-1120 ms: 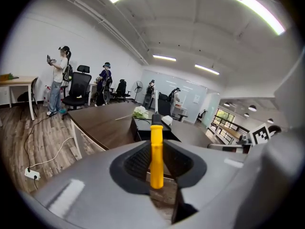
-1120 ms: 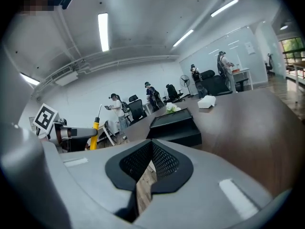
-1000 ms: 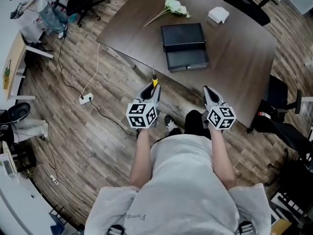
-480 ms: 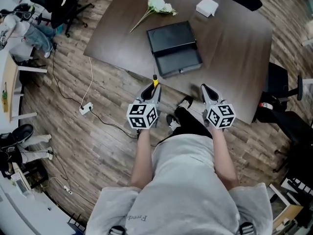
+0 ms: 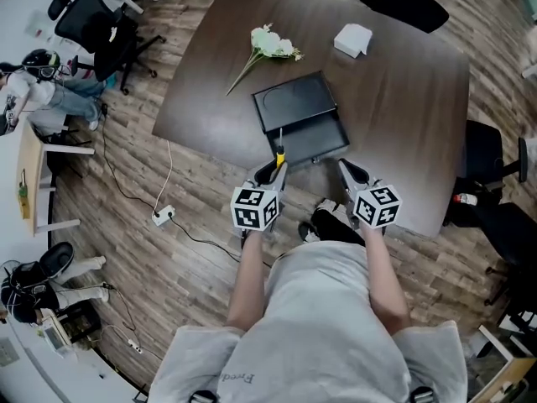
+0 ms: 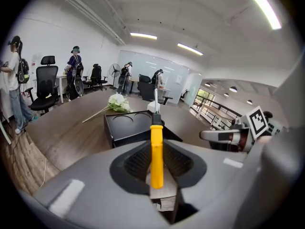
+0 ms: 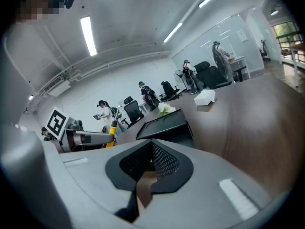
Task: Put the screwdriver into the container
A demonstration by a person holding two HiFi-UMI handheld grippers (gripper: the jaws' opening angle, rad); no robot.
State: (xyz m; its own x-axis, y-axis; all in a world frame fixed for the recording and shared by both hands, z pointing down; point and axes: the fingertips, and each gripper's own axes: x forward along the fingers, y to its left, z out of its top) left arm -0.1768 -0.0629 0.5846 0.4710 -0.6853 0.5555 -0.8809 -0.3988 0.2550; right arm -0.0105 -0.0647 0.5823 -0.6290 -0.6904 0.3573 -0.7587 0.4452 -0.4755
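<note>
Rear of the screwdriver (image 5: 279, 153) handle, from overhead, under the left tool (image 5: 275, 171).

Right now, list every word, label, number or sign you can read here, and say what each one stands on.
"Freed": small print on the person's grey shirt, seen upside down; doubtful, and any more of it is unreadable.
Cubes on the left hand-held gripper and right hand-held gripper: square marker patterns only, no letters.
Screwdriver and container: no readable print.
</note>
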